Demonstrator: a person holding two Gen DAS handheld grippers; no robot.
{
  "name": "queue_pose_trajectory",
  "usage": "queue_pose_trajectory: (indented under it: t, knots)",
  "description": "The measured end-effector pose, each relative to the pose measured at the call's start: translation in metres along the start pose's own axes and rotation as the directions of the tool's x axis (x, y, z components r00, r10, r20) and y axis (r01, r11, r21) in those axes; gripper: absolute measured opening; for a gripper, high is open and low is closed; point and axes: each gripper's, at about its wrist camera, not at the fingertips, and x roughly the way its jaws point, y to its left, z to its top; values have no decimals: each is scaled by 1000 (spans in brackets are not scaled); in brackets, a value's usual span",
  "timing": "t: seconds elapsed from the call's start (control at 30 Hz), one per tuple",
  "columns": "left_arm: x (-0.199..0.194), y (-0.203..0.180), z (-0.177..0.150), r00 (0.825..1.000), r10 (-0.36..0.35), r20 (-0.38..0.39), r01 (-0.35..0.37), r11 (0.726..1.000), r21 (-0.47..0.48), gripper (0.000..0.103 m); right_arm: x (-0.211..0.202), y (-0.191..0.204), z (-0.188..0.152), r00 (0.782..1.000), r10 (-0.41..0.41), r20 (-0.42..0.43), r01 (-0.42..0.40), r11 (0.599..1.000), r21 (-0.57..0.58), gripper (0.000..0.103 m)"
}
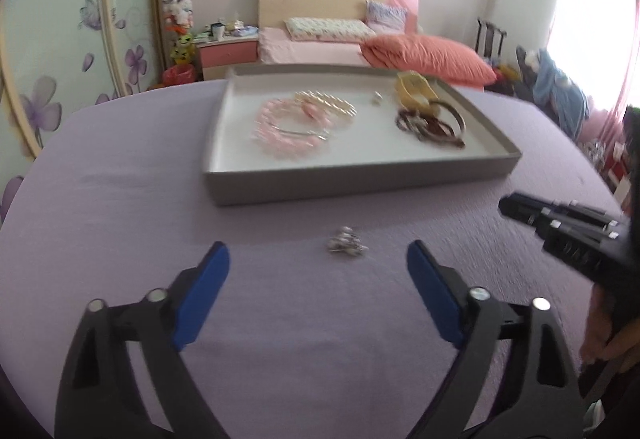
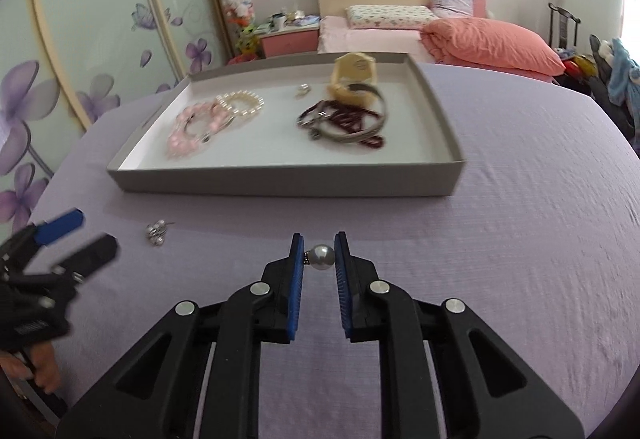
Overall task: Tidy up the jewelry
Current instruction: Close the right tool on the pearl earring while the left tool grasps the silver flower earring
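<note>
Lilac bedspread (image 1: 120, 223), bedroom. Right gripper (image 2: 320, 245) clenched pearl earring (image 2: 322, 257) before tray (image 2: 288, 183); left gripper (image 1: 318, 259) released, silver cluster (image 1: 346, 242) just ahead.

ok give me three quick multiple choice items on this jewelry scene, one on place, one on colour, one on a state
1. Where does the small silver jewelry cluster lie?
A in the tray
B on the purple cloth, in front of the tray
C on the bed

2. What colour is the beaded bracelet at the tray's left end?
A pink
B green
C black

3. What is the right gripper doing?
A open, empty
B shut on a pearl earring
C out of view

Key: B, it sits on the cloth outside the tray; A, the pink bracelet shows clearly; B, the jaws press the pearl from both sides.
</note>
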Motion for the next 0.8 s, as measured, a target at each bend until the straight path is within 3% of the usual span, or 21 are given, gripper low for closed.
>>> queue_pose_trajectory:
  t: [0.17,0.37,0.5,0.6,0.67,0.73,0.8]
  knots:
    - [20,-13,1,998,-19,-53,18,1000,-15,63,0,-8,0,1000,9,1,-9,1000,15,16]
    - [32,-17,2,996,-21,-82,19,999,-28,47,0,-14,3,1000,23,8,-23,999,26,16]
    - [33,-21,3,997,-2,-79,1,1000,-10,43,0,-15,3,999,33,10,-34,999,30,16]
    - [35,-21,6,997,6,-78,-7,1000,-10,34,0,-14,3,999,41,10,-41,999,30,16]
    - [36,-21,7,997,9,-79,-10,1000,-14,19,0,-14,3,999,45,10,-45,999,29,16]
    - [36,-21,7,997,10,-80,-12,1000,-16,12,0,-14,2,999,49,10,-49,998,28,16]
    - [35,-19,7,997,2,-79,-4,1000,-30,11,1,-13,2,999,52,8,-52,998,26,16]
